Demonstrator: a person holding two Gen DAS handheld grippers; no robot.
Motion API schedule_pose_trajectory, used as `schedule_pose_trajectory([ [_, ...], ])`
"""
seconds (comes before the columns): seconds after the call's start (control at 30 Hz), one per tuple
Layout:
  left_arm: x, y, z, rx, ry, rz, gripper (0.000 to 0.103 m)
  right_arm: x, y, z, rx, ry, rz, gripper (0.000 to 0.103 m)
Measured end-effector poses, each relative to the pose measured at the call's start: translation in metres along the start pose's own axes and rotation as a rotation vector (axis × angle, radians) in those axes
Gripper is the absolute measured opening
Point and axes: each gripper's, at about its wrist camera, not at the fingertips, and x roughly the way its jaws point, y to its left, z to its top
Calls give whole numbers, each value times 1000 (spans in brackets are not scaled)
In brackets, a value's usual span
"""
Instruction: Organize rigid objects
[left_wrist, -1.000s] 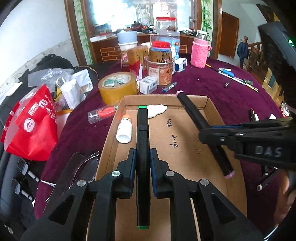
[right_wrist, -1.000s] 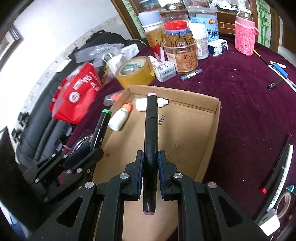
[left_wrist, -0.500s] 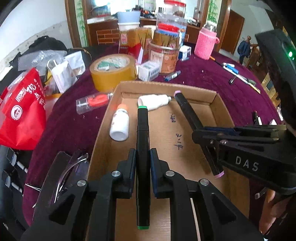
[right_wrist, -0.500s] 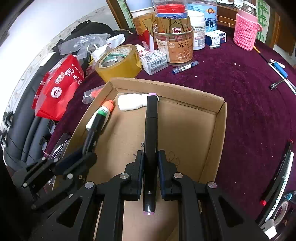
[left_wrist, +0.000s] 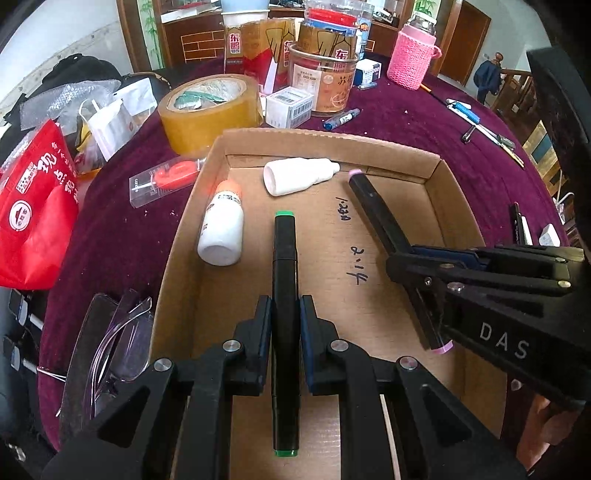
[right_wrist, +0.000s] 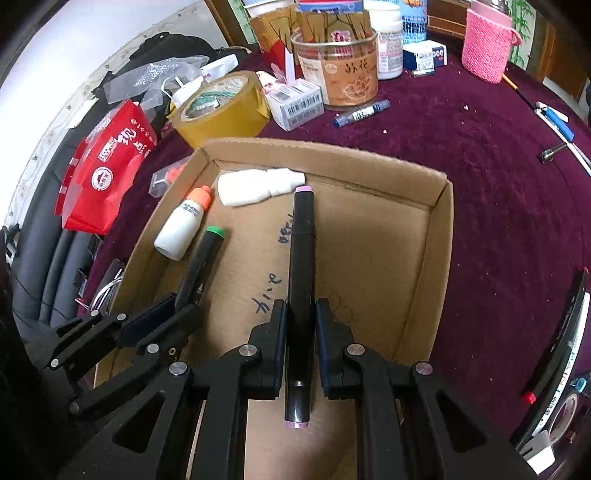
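My left gripper (left_wrist: 284, 325) is shut on a black marker with green ends (left_wrist: 283, 251), held low over the floor of an open cardboard box (left_wrist: 325, 142). My right gripper (right_wrist: 301, 325) is shut on a black marker with pink ends (right_wrist: 302, 258), also low inside the box (right_wrist: 441, 229). The pink-ended marker (left_wrist: 376, 214) and the right gripper (left_wrist: 417, 266) show at the right of the left wrist view. The green-ended marker (right_wrist: 207, 254) shows at the left of the right wrist view. Two white bottles lie in the box, one with an orange cap (left_wrist: 221, 229) and one plain (left_wrist: 299, 179).
Around the box on the purple cloth are a tape roll (left_wrist: 210, 107), a small white carton (left_wrist: 291, 105), a tin of sticks (left_wrist: 325, 81), a pink knitted bottle (left_wrist: 412, 59), a red bag (left_wrist: 33, 218), glasses (left_wrist: 118, 343) and loose pens (left_wrist: 341, 119).
Both grippers have moved forward and down into the box with their markers. The box and bottles now look larger and closer in both views.
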Motion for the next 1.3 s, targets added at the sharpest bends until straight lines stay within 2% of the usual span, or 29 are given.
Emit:
schedule_pose_trajectory([
  [0.37, 5, 0, 1, 7, 20, -1, 13, 0, 3, 0, 0, 1, 1, 15],
  [0.47, 6, 2, 1, -1, 27, -9, 14, -2, 3, -1, -7, 4, 0, 23],
  [0.53, 6, 3, 1, -9, 28, -12, 18, -5, 2, -3, -6, -2, 7, 33],
  [0.6, 6, 3, 1, -12, 27, -17, 21, -9, 1, -4, -8, -9, 17, 34],
  [0.77, -5, 3, 0, -28, -13, -22, 22, -28, -1, -10, -26, -26, 14, 36],
  [0.8, -9, 2, 0, -33, -22, -30, 22, -34, -2, -12, -31, -40, 11, 37],
  [0.87, -19, 0, -2, -40, -46, -37, 22, -54, -4, -17, -52, -102, -54, 47],
  [0.93, -28, -4, -3, -36, -72, -44, 22, -80, -9, -25, -74, -175, -125, 67],
  [1.03, -46, -17, -3, -10, -124, -49, 22, -116, -26, -38, -66, -276, -190, 75],
  [1.17, -68, -41, -4, 39, -180, -69, 22, -160, -43, -64, -152, -385, -409, 77],
  [1.2, -72, -49, -4, 52, -190, -76, 22, -174, -53, -80, -184, -443, -407, 77],
  [1.23, -75, -57, -4, 64, -198, -81, 22, -183, -63, -90, -183, -478, -362, 77],
  [1.3, -80, -75, -3, 92, -207, -102, 22, -195, -98, -114, -71, -530, -290, 77],
])
